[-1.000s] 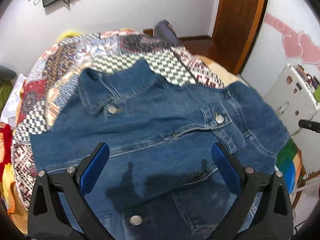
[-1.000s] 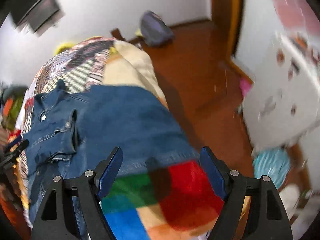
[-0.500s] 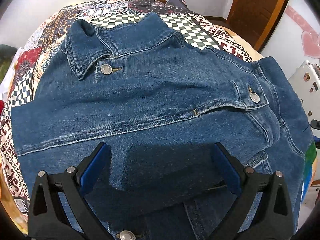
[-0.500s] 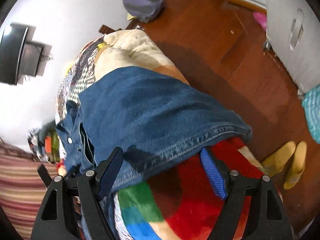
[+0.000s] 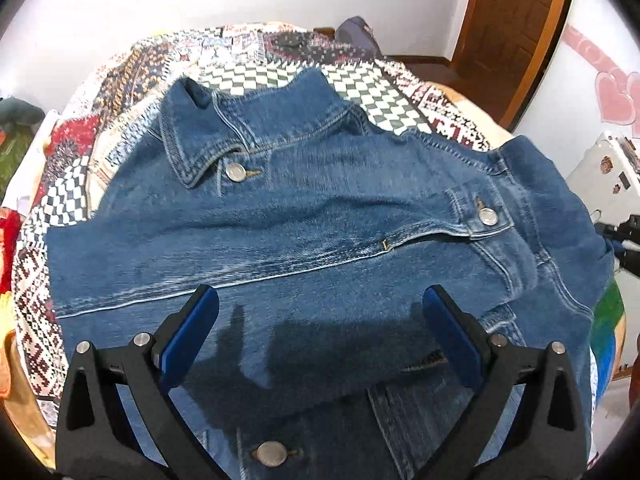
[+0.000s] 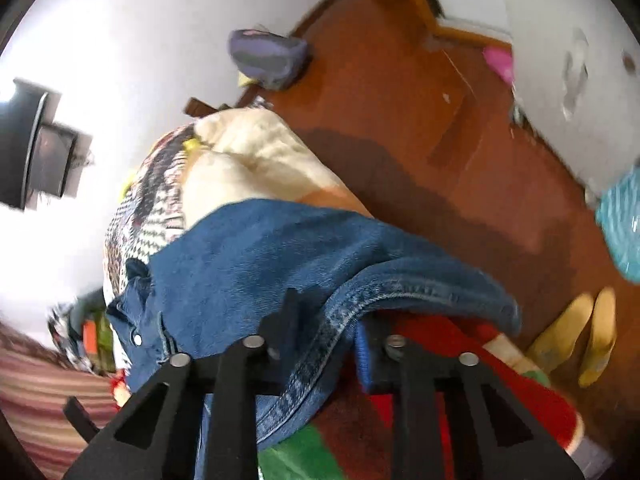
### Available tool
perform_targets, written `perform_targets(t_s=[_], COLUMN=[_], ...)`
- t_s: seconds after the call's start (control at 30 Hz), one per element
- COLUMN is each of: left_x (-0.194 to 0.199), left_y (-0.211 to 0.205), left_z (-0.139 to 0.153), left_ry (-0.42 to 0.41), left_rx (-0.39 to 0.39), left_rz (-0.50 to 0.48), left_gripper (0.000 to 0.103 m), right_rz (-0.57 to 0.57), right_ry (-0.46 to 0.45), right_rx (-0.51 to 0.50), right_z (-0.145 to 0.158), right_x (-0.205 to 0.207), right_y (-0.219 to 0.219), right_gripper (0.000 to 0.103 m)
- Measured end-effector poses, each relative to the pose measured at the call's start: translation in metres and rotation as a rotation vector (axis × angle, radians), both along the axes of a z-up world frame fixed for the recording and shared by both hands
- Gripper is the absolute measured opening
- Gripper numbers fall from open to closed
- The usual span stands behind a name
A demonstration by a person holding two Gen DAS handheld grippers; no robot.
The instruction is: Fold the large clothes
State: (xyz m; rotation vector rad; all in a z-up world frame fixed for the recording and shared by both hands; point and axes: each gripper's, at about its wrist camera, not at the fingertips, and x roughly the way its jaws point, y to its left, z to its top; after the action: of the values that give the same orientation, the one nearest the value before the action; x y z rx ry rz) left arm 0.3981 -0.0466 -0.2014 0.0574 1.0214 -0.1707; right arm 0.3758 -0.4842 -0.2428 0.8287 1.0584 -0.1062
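Note:
A blue denim jacket [image 5: 320,208] lies front up on the bed, collar toward the far side, metal buttons showing. Low over its lower front hangs my left gripper [image 5: 320,340], open, blue pads wide apart with nothing between them. At the jacket's right edge, where it droops over the bedside, my right gripper [image 6: 326,332] has its jaws closing. The stitched hem [image 6: 384,288] of the jacket [image 6: 248,256] runs between its fingers and is pinched there.
A patchwork quilt [image 5: 248,68] covers the bed, and a red and green blanket [image 6: 460,360] lies under the hem. On the wooden floor [image 6: 400,92] are yellow slippers [image 6: 580,332], a purple bag [image 6: 268,56] and a teal bag [image 6: 624,224]. A white cabinet [image 5: 604,176] stands right.
The right gripper rolled, dropped to the jacket's edge and brought its wide jaws together on the hem. The left gripper sank a little over the jacket and stayed open.

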Motion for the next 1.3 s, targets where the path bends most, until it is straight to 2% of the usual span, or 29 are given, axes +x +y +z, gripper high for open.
perform_targets(t_s=[0.2,0.4,0.53,0.63,0.73,0.83,0.97,1.13,1.3], left_x=[-0.015,-0.031,-0.041,-0.05,-0.058,-0.066,-0.076,-0.089,-0.098], left_y=[0.015,0.036,0.052,0.066,0.08,0.09,0.101,0.113,0.112], left_z=[0.024,0.046,0.06,0.069,0.072,0.071,0.064,0.06,0.064], left_ry=[-0.069,-0.119,-0.149,-0.176,-0.185,-0.18,-0.17,-0.165,-0.172], left_rx=[0.0,-0.032,-0.059,-0.07,-0.08,-0.078,-0.059,-0.053,-0.056], left_rz=[0.014,0.029,0.041,0.045,0.039,0.032,0.033,0.035,0.028], left_gripper=[0.103,0.103,0.103,0.103,0.103,0.103,0.103,0.103,0.103], right_rz=[0.066,0.203,0.312,0.393,0.473,0.544,0.624,0.703,0.744], right_ry=[-0.157,-0.315,-0.38,-0.391,-0.367,-0.311,-0.183,-0.054,0.035], right_rx=[-0.108,-0.165,-0.201,-0.2,-0.212,-0.204,-0.174,-0.204,-0.202], right_z=[0.065,0.133,0.167,0.177,0.169,0.145,0.099,0.053,0.022], right_x=[0.009,0.022,0.035,0.047,0.053,0.053,0.054,0.045,0.029], right_y=[0.029,0.089,0.142,0.187,0.233,0.272,0.312,0.341,0.346], right_gripper=[0.015,0.012,0.01,0.01,0.01,0.01,0.01,0.011,0.011])
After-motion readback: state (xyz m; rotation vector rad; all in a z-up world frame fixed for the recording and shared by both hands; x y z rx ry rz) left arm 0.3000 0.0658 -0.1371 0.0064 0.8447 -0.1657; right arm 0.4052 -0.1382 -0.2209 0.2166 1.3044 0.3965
